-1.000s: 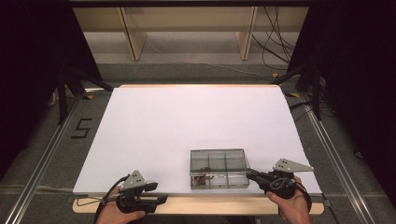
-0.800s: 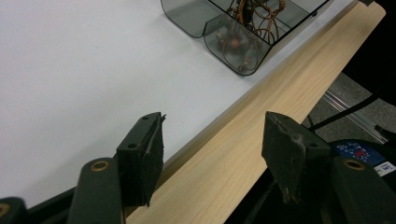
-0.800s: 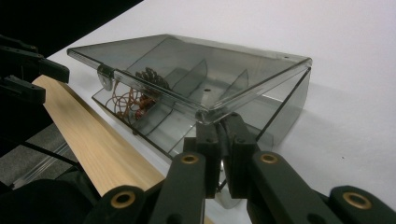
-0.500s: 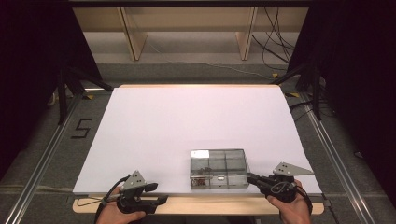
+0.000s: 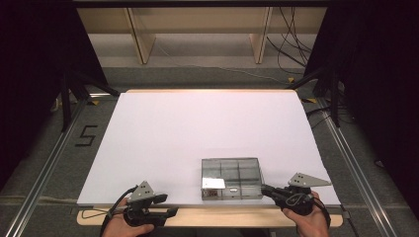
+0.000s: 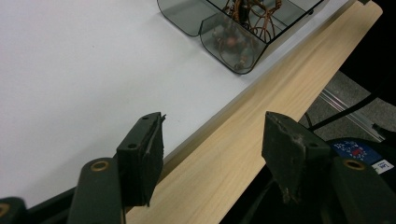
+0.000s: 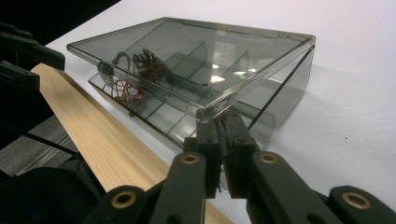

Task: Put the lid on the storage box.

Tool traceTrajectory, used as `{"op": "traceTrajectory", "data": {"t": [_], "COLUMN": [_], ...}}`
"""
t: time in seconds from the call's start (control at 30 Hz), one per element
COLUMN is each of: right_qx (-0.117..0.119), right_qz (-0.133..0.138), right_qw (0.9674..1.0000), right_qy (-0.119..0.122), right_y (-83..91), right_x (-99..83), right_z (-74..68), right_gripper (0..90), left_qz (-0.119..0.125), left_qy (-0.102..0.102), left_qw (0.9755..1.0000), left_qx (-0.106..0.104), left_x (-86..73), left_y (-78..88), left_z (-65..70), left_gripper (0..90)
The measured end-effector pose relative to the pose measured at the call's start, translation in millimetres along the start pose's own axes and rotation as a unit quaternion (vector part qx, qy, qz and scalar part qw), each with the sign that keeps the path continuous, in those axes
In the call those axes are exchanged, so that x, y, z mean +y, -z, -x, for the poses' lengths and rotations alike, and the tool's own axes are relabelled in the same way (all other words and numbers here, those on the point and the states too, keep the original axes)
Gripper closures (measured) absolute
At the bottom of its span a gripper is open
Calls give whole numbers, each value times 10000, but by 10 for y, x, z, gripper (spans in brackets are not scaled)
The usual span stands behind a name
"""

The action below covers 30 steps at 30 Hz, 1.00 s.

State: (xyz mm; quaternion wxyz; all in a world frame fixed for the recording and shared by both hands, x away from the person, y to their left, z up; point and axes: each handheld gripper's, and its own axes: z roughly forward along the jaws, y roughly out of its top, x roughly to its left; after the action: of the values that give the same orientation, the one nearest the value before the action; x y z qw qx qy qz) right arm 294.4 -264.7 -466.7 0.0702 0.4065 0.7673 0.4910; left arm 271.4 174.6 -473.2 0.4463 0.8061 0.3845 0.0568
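A smoky clear plastic compartment box [image 5: 231, 177] sits near the front edge of the white table [image 5: 197, 128]. Its lid [image 7: 196, 60] is tilted up a little above the base, and tangled copper-coloured wire pieces [image 7: 140, 65] lie in some compartments. My right gripper [image 7: 218, 133] is shut, with its tips against the near corner of the box under the raised lid; in the high view the right gripper [image 5: 265, 189] is at the box's right front corner. My left gripper [image 6: 215, 144] stands open over the wooden table edge with nothing between its jaws, left of the box [image 6: 233, 42]; in the high view the left gripper [image 5: 165, 206] points right.
A wooden strip [image 5: 212, 217] runs along the table's front. The white sheet stretches bare behind and left of the box. Metal rails [image 5: 44, 168] flank the table, a "5" mark [image 5: 85, 136] is on the floor at left, and shelf legs and cables [image 5: 286, 49] stand behind.
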Motion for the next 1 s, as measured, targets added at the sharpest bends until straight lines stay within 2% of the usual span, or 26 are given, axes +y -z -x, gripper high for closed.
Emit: {"op": "traceTrajectory", "data": {"t": [0.07,0.1,0.13,0.2,0.23,0.33,0.37,0.4,0.5,0.53,0.57,0.6,0.63,0.7,0.73,0.77,0.8,0.83,0.87,0.9,0.93,0.97,1.0], "right_qx": [7,21,-2,-12,1,-15,15,-1,25,-8,-21,-42,36,-6,79,92,7,-20,-25,30,-19,-18,-6], "right_qz": [1,-39,1,10,-48,-89,-121,-45,-14,-89,-108,-53,-102,-82,-65,-79,-54,-78,-86,-118,-95,-165,-157], "right_qw": [10000,9998,10000,10000,9999,10000,9998,10000,10000,9999,9999,9999,9999,9999,9998,9998,10000,9999,10000,9999,9999,9998,9998], "right_qy": [-1,-168,40,55,-109,-35,-143,58,65,-71,-106,119,-4,59,-163,-180,8,86,29,32,85,-135,-85], "right_y": [-2,5,2,0,0,18,23,16,13,23,25,33,32,38,32,37,25,33,33,41,52,49,51], "right_x": [-6,-10,-8,-16,-24,-24,-29,-28,-36,-42,-43,-42,-45,-48,-58,-60,-63,-65,-66,-68,-67,-73,-78], "right_z": [-6,-34,-7,-8,-30,-19,-36,-12,-12,-32,-34,-4,-17,-11,-39,-41,-13,-5,-12,-14,-14,-45,-38], "right_gripper": [875,877,878,880,880,880,880,880,880,880,880,880,880,880,880,880,880,880,880,880,880,880,880], "left_qz": [-20,-26,-22,-21,-21,-29,-33,-56,-43,13,-22,-13,-15,-2,0,5,-27,-24,-34,-36,-61,-67,-65], "left_qy": [-12,-17,-13,-10,-2,-1,-6,-9,9,29,10,16,29,37,41,53,39,21,-37,-25,-59,-59,-57], "left_qw": [10000,10000,10000,10000,10000,10000,10000,10000,10000,10000,10000,10000,10000,10000,10000,10000,10000,10000,10000,10000,10000,10000,10000], "left_qx": [-7,-6,-8,-12,-17,-17,-16,-4,3,-17,6,4,12,11,12,3,32,55,13,14,25,28,30], "left_x": [0,0,-1,-1,-1,-2,-2,-1,0,-4,-4,-4,-5,-6,-6,-6,-4,-5,-4,-5,-4,-3,-3], "left_y": [4,5,5,6,5,3,2,5,3,-5,-2,-2,-2,-4,-5,-7,-4,-4,-4,-5,-1,0,0], "left_z": [2,1,1,0,0,3,2,3,6,2,-9,-14,-19,-23,-21,-17,-14,-12,-21,-21,-28,-29,-29], "left_gripper": [382,382,381,382,382,382,382,382,382,381,382,382,381,381,381,382,381,381,381,381,381,381,381]}}
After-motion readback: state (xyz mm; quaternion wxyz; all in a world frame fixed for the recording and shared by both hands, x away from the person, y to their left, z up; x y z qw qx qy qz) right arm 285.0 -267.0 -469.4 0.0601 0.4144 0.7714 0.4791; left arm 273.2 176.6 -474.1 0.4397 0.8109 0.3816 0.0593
